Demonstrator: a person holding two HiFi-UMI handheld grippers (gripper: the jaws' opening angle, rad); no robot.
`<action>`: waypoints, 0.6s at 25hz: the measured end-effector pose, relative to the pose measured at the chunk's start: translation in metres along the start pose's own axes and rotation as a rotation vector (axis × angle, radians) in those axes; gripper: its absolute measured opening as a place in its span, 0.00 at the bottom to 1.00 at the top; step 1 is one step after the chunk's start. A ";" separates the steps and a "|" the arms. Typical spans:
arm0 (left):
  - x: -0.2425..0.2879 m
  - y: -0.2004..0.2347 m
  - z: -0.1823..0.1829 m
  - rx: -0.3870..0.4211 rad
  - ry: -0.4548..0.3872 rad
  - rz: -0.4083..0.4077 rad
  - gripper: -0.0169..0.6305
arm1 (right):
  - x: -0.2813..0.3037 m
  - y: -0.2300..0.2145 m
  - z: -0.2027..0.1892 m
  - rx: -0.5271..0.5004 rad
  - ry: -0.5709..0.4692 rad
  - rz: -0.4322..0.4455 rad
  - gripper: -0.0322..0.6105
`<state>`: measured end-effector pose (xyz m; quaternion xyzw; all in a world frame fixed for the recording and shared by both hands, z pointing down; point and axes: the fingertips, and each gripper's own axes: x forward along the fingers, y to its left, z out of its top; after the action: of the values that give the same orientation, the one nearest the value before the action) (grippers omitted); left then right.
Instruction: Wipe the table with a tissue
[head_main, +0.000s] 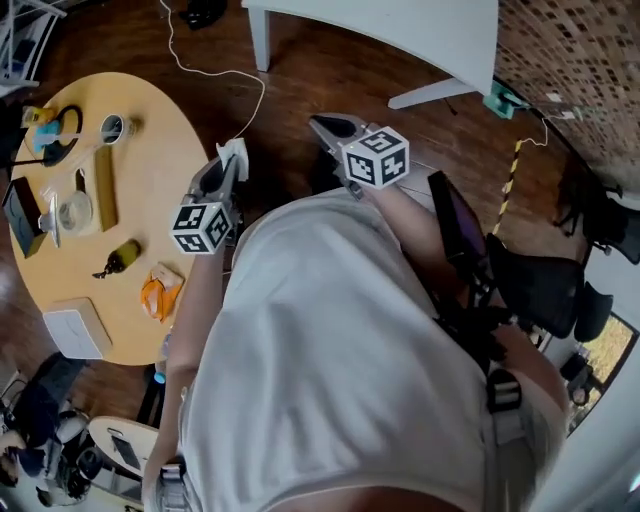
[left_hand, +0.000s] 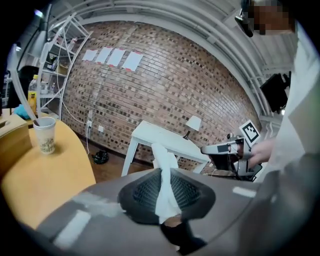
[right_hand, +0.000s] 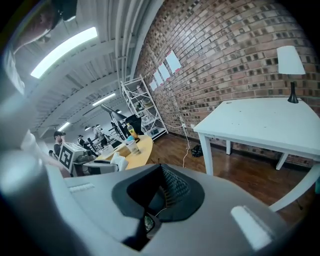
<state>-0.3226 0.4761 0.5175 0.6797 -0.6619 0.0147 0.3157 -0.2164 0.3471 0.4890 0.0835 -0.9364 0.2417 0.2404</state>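
Where the tissue is: a white strip of tissue (left_hand: 165, 195) is pinched in the left gripper (left_hand: 162, 172), runs up between its two pads and sticks out past the tips, in the air and off the bench.
Left gripper: clenched on the tissue and held just beyond the edge of the round bench, over the wooden floor.
Right gripper (right_hand: 159, 166): jaws closed together with nothing between them. It is held in the air beside the left gripper, apart from it and farther from the bench.
Bench (head_main: 150, 200): a round, yellow wooden top at the left of the head view. Neither gripper touches it.
On the bench: a paper cup (left_hand: 45, 134) with a straw, a roll of tape (head_main: 113, 127), a long wooden block (head_main: 104, 187), a small dark bottle (head_main: 120, 258) lying on its side, an orange packet (head_main: 160, 295), and a white box (head_main: 75, 330) near the edge.
White table (right_hand: 265, 120): stands ahead of both grippers by the brick wall, with a lamp (right_hand: 291, 60) on top.
Floor: dark wood, with a white cable (head_main: 215, 75) trailing across it between the bench and the white table.
Person: a white shirt fills the lower middle of the head view.
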 end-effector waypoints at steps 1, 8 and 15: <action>0.009 -0.005 0.004 0.012 0.005 -0.014 0.10 | -0.005 -0.005 0.001 0.003 0.000 -0.014 0.06; 0.056 -0.030 0.021 0.050 0.030 -0.055 0.10 | -0.022 -0.036 0.007 0.009 -0.019 -0.019 0.06; 0.114 -0.054 0.047 0.072 0.037 -0.031 0.10 | -0.047 -0.094 0.018 0.034 -0.043 -0.036 0.06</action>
<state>-0.2780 0.3494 0.5080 0.7005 -0.6443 0.0465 0.3033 -0.1570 0.2588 0.4904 0.1094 -0.9354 0.2514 0.2232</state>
